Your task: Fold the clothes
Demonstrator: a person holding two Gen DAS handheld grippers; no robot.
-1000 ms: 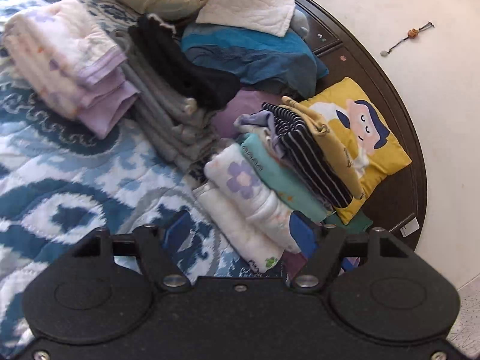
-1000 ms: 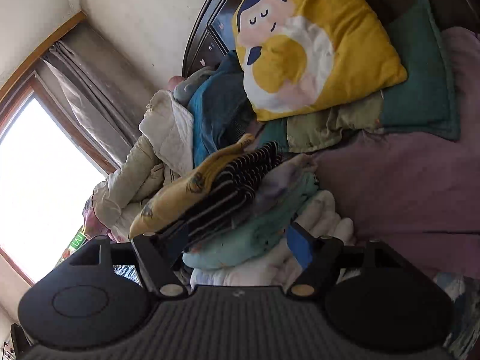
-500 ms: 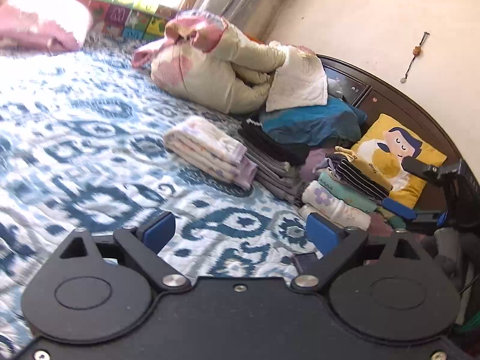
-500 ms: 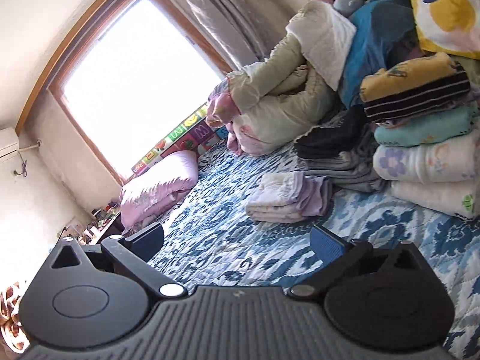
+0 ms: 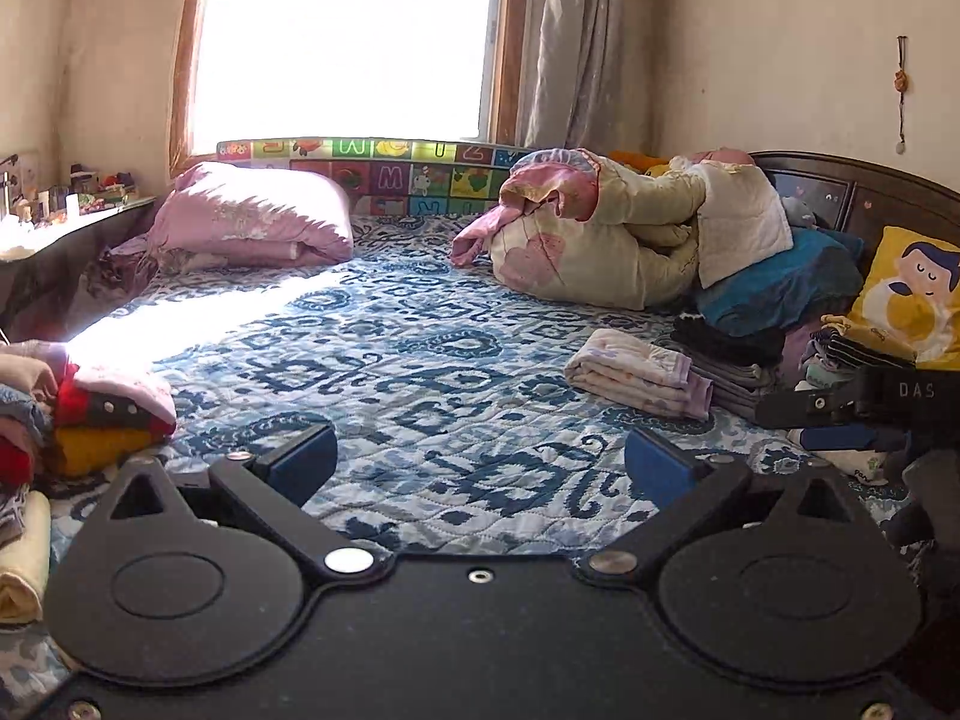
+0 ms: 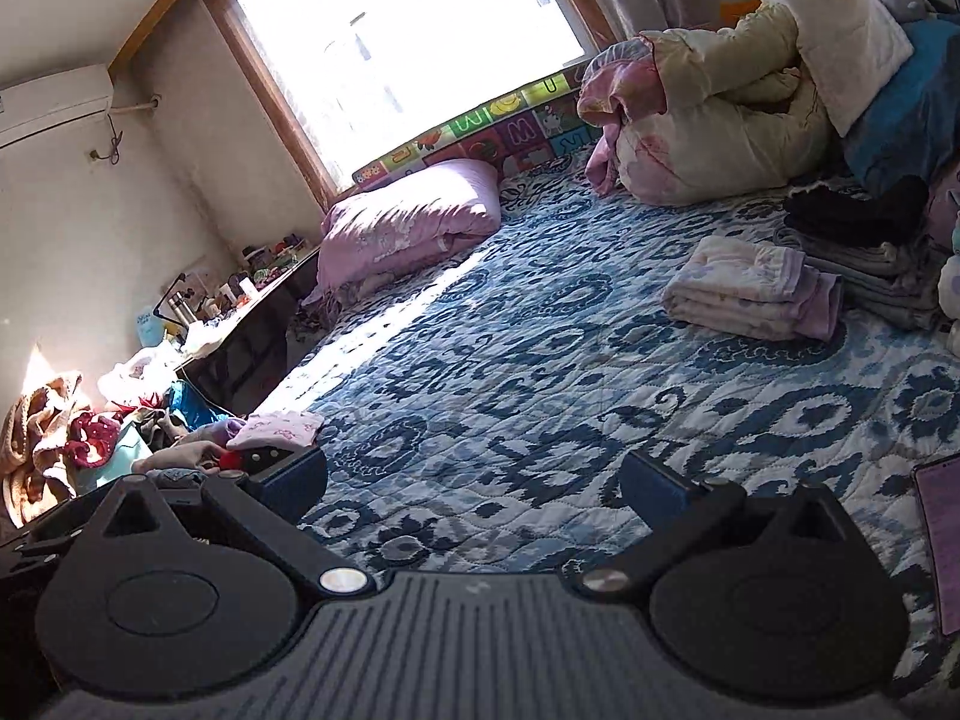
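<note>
Both grippers hover above a blue-and-white patterned quilt (image 5: pixel 420 360). My left gripper (image 5: pixel 480 462) is open, with only quilt between its blue pads. My right gripper (image 6: pixel 474 477) is also open and holds nothing; in the left wrist view its black fingers (image 5: pixel 798 405) reach in from the right edge. A folded pale floral and lilac cloth (image 5: pixel 639 372) (image 6: pixel 756 294) lies on the quilt to the right. Beside it stands a grey and black folded stack (image 5: pixel 732 360) (image 6: pixel 870 270). Loose unfolded clothes (image 5: pixel 78 414) (image 6: pixel 90 438) are heaped at the left edge of the bed.
A bundled cream and pink duvet (image 5: pixel 600 240) and a blue blanket (image 5: pixel 780 282) sit by the dark headboard (image 5: pixel 870 192), with a yellow cartoon cushion (image 5: pixel 912 294). A pink pillow (image 5: pixel 258 222) lies under the window. A cluttered desk (image 6: pixel 240 300) stands on the left. A flat screen (image 6: pixel 939 540) lies at the right edge.
Both grippers drew back and rose from the folded stack by the cushion and swung to face the window across the bed. Their jaws spread wider, and the views levelled out.
</note>
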